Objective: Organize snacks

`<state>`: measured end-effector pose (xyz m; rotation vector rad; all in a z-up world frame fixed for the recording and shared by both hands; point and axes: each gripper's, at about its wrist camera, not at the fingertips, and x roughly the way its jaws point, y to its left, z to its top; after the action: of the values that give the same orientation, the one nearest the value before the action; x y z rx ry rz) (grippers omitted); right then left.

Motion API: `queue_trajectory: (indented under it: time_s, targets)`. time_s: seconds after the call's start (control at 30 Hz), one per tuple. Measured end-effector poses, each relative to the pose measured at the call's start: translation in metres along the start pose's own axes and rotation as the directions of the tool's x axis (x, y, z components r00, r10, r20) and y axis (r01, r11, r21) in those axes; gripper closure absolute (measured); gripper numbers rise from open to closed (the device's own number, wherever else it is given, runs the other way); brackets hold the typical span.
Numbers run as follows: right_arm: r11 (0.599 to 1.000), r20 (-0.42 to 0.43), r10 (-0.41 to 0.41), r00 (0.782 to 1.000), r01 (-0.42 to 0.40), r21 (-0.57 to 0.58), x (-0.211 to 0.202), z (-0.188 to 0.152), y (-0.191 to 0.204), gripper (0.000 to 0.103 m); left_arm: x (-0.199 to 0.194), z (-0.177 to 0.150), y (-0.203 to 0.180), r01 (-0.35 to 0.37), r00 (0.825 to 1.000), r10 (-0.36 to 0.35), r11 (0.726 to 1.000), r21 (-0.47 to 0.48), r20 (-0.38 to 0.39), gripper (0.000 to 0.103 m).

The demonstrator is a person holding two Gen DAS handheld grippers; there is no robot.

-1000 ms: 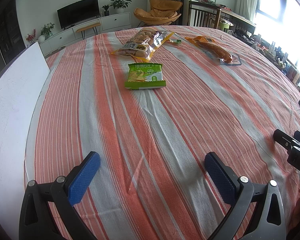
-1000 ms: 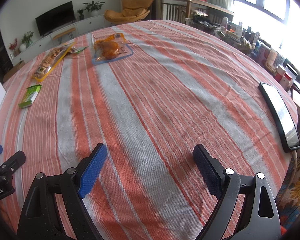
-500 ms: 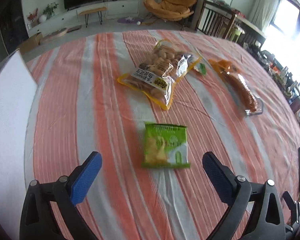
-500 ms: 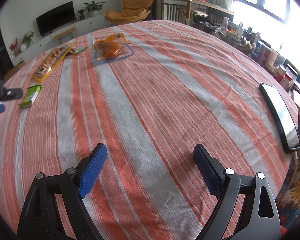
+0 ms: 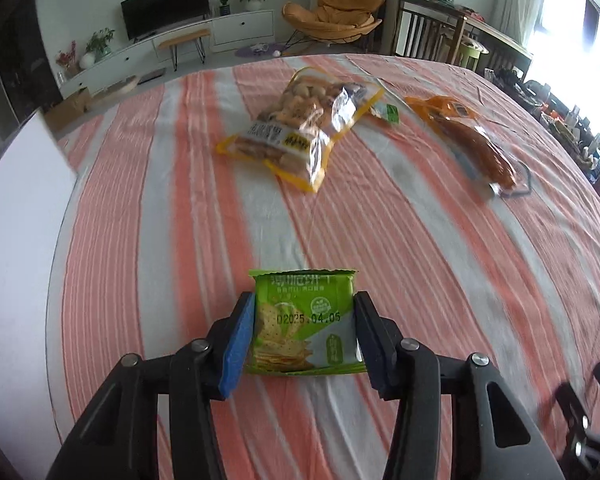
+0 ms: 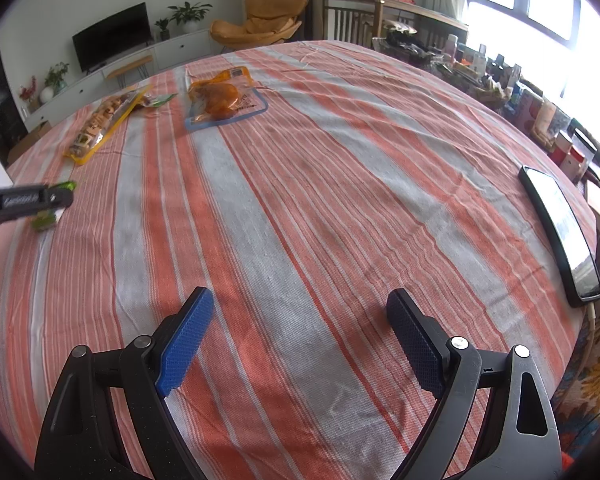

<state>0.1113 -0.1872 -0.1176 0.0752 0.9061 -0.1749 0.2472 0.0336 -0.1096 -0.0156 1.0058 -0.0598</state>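
Just then the left gripper point(image 5: 304, 334) had closed, both blue pads pressed against the sides of the green cracker packet point(image 5: 305, 322), which lay on the striped tablecloth point(image 5: 400, 240). Beyond it lay the yellow-edged biscuit bag point(image 5: 300, 128) and an orange snack pouch point(image 5: 472, 142). Meanwhile the right gripper point(image 6: 298, 338) stood wide open above bare cloth, holding nothing.

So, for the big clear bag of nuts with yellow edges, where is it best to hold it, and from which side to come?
Probably across the flat yellow sealed edge at the near end of the nut bag, coming from above on the near side. The bag lies flat and its middle bulges wide, while that edge looks thin enough for the fingers.
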Motion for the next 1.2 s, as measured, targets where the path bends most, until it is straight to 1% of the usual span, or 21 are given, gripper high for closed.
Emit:
queue_trajectory:
  time_s: [0.07, 0.13, 0.2, 0.27, 0.3, 0.33, 0.4, 0.47, 0.6, 0.67, 1.2]
  targets:
    - [1.0, 0.0, 0.0, 1.0, 0.0, 0.0, 0.0, 0.0, 0.0, 0.012, -0.013, -0.021, -0.001, 0.004, 1.0, -0.004, 1.0, 0.013, 0.006, 0.054]
    - [1.0, 0.0, 0.0, 1.0, 0.0, 0.0, 0.0, 0.0, 0.0, 0.012, -0.024, -0.042, -0.004, -0.007, 1.0, 0.006, 0.999, 0.042, 0.02, 0.054]
    - [1.0, 0.001, 0.0, 1.0, 0.0, 0.0, 0.0, 0.0, 0.0, 0.012, -0.033, -0.057, -0.001, 0.007, 0.999, -0.01, 0.998, 0.055, 0.038, 0.054]
    - [1.0, 0.001, 0.0, 1.0, 0.0, 0.0, 0.0, 0.0, 0.0, 0.012, -0.036, -0.063, 0.0, 0.015, 0.998, -0.018, 0.998, 0.058, 0.057, 0.051]
    - [1.0, 0.001, 0.0, 1.0, 0.0, 0.0, 0.0, 0.0, 0.0, 0.012, -0.037, -0.066, 0.001, 0.016, 0.997, -0.021, 0.998, 0.065, 0.069, 0.044]
    - [1.0, 0.001, 0.0, 1.0, 0.0, 0.0, 0.001, 0.0, 0.0, 0.012, -0.036, -0.067, 0.001, 0.014, 0.997, -0.019, 0.997, 0.07, 0.073, 0.032]
    - [1.0, 0.001, 0.0, 1.0, 0.0, 0.0, 0.0, 0.0, 0.0, 0.012, -0.034, -0.067, 0.003, 0.014, 0.997, -0.018, 0.998, 0.057, 0.077, 0.02]
    - [1.0, 0.001, 0.001, 1.0, -0.001, 0.0, 0.0, 0.0, 0.0, 0.012, -0.033, -0.068, 0.001, 0.011, 0.996, -0.016, 0.998, 0.064, 0.082, 0.018]
    - [1.0, 0.002, 0.0, 1.0, 0.0, 0.0, 0.001, 0.0, 0.0, 0.012, -0.028, -0.065, -0.005, 0.005, 0.998, -0.01, 0.997, 0.082, 0.06, 0.0]
    - [1.0, 0.002, 0.0, 1.0, 0.0, 0.0, 0.0, 0.0, 0.0, 0.012, -0.027, -0.064, -0.003, 0.009, 0.998, -0.013, 0.998, 0.069, 0.057, 0.0]
    - [1.0, 0.003, 0.0, 1.0, 0.0, 0.0, 0.001, 0.0, 0.0, 0.012, -0.027, -0.064, -0.003, 0.01, 0.998, -0.014, 0.998, 0.069, 0.057, 0.0]
